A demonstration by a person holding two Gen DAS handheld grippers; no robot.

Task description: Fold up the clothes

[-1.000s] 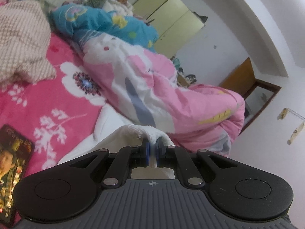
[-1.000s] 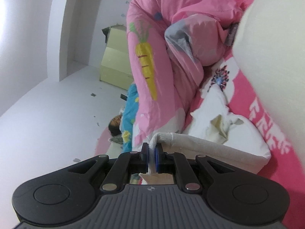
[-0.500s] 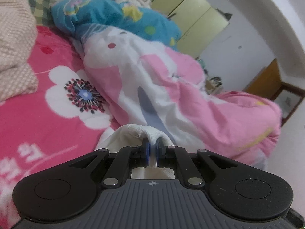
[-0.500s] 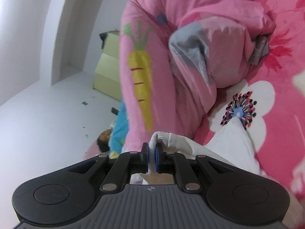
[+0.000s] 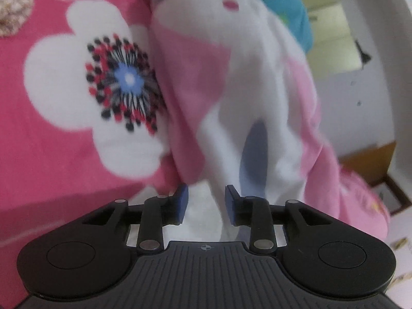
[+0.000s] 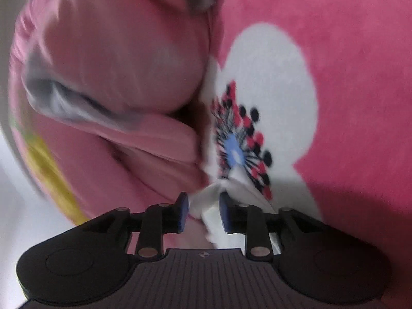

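Now both tools are hovering released over white clothing on a pink bed.
Left tool (image 5: 204, 202) and right tool (image 6: 203, 212) are straddling white garment (image 6: 208, 206); loose cloth risks unfolding against the quilt (image 5: 231, 90) ahead.

Pink bedsheet (image 5: 51, 159) with large white flower print (image 5: 85, 90), dark-dotted blue centre. Pink-and-white quilt (image 5: 231, 97) bunched along its edge, touching it. Blue patterned bedding (image 5: 288, 7) behind quilt. Pale yellow-green cabinet (image 5: 334, 41) against white wall (image 5: 360, 108). Blurred.
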